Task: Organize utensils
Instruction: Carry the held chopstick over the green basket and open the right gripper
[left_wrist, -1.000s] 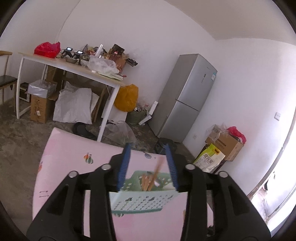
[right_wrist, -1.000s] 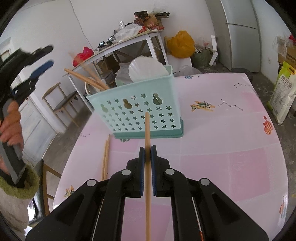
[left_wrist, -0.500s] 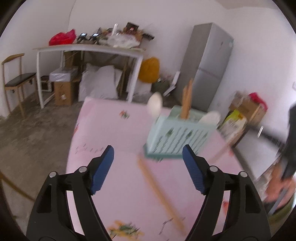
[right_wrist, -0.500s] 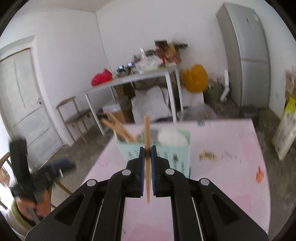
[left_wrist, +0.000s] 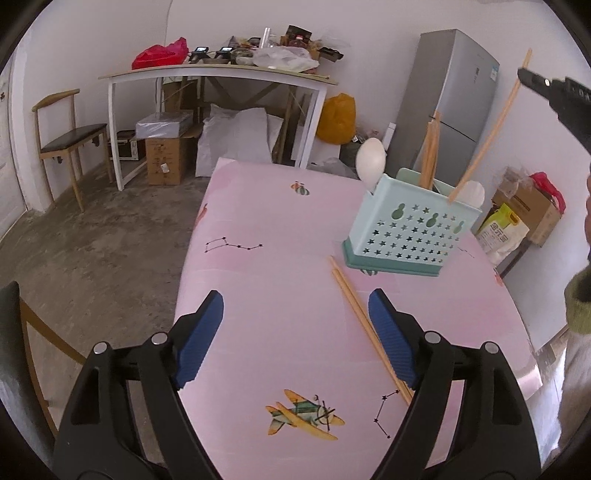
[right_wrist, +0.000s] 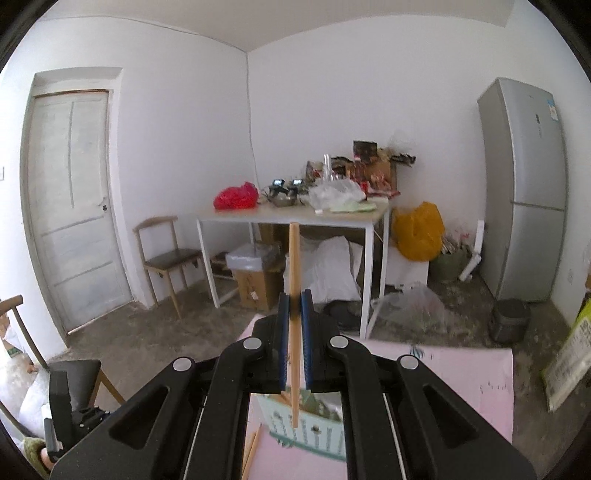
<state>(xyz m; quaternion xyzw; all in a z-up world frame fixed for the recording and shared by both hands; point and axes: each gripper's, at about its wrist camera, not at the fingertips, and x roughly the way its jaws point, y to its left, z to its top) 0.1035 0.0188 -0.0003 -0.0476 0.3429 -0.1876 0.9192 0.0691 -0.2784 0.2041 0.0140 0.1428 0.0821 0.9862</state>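
A mint-green utensil caddy (left_wrist: 410, 229) stands on the pink table (left_wrist: 258, 258), holding several chopsticks (left_wrist: 430, 151) and two white spoons (left_wrist: 370, 162). Two loose chopsticks (left_wrist: 354, 306) lie on the table in front of it, close by my left gripper's right finger. My left gripper (left_wrist: 295, 299) hovers over the table, its jaws opening with nothing between them. My right gripper (right_wrist: 294, 299) is shut on a single chopstick (right_wrist: 294, 266), held high above the caddy (right_wrist: 314, 432). In the left wrist view that chopstick (left_wrist: 491, 129) slants down to the caddy's rim.
A person's green sleeve (left_wrist: 578, 302) shows at the right edge. A dark chair (left_wrist: 14, 332) stands at the table's left side. Beyond are a cluttered white desk (left_wrist: 221, 74), a wooden chair (left_wrist: 70, 136), boxes and a grey refrigerator (left_wrist: 454, 96).
My left gripper has opened wide and sunk toward the table, and the caddy now stands ahead to its right. My right gripper has lifted its chopstick from table height to above the caddy.
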